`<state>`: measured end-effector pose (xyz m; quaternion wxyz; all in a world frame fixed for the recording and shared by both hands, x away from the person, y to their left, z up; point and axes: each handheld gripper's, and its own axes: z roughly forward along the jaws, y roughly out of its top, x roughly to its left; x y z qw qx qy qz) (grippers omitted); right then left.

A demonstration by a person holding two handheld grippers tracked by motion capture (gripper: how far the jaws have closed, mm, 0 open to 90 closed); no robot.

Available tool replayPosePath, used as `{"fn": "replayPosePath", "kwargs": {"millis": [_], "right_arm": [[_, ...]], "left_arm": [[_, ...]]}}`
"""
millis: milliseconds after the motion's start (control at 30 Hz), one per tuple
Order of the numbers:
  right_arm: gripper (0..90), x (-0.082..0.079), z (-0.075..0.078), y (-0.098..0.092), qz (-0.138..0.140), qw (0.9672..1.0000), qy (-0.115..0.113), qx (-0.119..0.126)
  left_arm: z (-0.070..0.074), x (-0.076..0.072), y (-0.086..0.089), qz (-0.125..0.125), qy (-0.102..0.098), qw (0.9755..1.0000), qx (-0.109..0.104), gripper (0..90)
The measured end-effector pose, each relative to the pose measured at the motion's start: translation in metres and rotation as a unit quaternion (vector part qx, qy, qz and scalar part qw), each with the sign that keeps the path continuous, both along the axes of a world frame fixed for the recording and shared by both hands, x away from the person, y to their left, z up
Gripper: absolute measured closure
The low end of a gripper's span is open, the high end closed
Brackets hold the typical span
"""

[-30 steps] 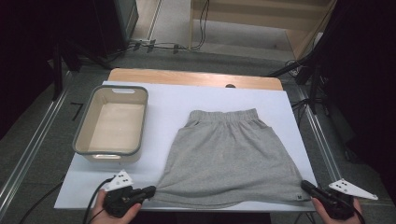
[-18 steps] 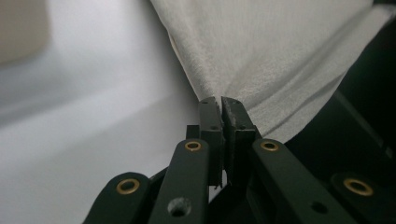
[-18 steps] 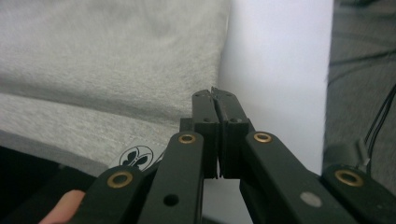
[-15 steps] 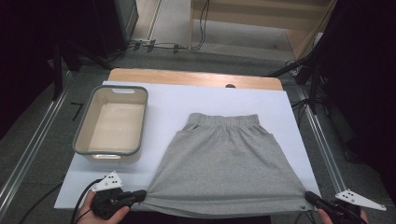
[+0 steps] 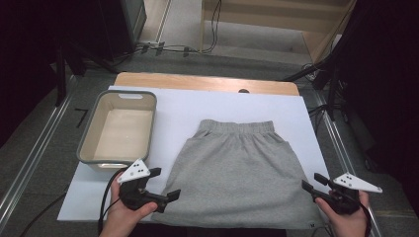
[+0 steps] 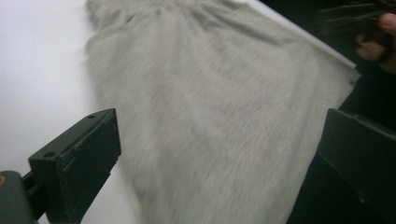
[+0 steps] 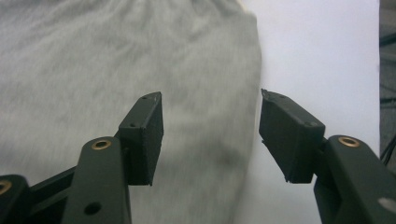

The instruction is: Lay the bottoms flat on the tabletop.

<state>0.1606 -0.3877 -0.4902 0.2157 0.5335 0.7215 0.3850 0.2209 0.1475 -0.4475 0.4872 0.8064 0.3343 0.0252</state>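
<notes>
We count one grey skirt (image 5: 242, 173), one tub, and two grippers. The skirt lies flat on the white board (image 5: 197, 106), toward the near right part of it, its gathered elastic waistband (image 5: 236, 126) pointing away from us and its wide hem along the near edge. It is a plain heather grey knit, flaring from waist to hem, with no folds that we can make out; a small tag seems to sit at the hem's right corner, though it is too small for us to be sure.

Our left gripper (image 5: 165, 185) sits at the hem's near left corner, its jaws spread wide. They have just been opening, and in the left gripper view (image 6: 219, 154) the cloth lies below and between them with neither pad pressing on it. Our right gripper (image 5: 313, 182) is at the hem's right corner, jaws parted and likewise just opening; in the right gripper view (image 7: 211, 135) the skirt's side edge runs beneath the gap, untouched by the pads.

To the left of the skirt, well apart from it, stands the grey-rimmed tub (image 5: 89, 133) on the board's left side. The board rests on a wooden table (image 5: 207, 83).
</notes>
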Motion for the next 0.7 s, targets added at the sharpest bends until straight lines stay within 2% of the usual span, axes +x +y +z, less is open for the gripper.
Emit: {"fn": "replayPosePath", "kwargs": {"millis": [100,300,400,500,600,700], "right_arm": [[36.5,0.022,0.006,0.002,0.003,1.0,-0.003,0.003],[35.9,0.067,0.014,0.003,0.006,0.9999,-0.005,0.011],[36.2,0.088,0.017,0.006,0.018,0.9998,-0.002,0.009],[37.9,0.109,0.019,0.01,0.027,0.9995,0.004,0.015],[40.6,0.128,0.018,0.013,0.028,0.9995,0.01,0.012],[43.5,0.148,0.017,0.015,0.024,0.9995,0.018,0.008]], "left_arm": [[0.006,0.016,-0.018,-0.016,-0.009,0.9998,-0.01,0.0],[0.013,0.053,-0.051,-0.027,-0.015,0.9995,0.001,0.0],[0.017,0.075,-0.064,-0.025,-0.016,0.9996,0.003,0.0],[0.015,0.098,-0.074,-0.017,-0.008,0.9998,0.011,0.0],[0.009,0.121,-0.082,-0.002,-0.002,0.9999,0.016,1.3],[-0.001,0.143,-0.087,0.009,0.014,0.9995,0.027,5.6]]}}
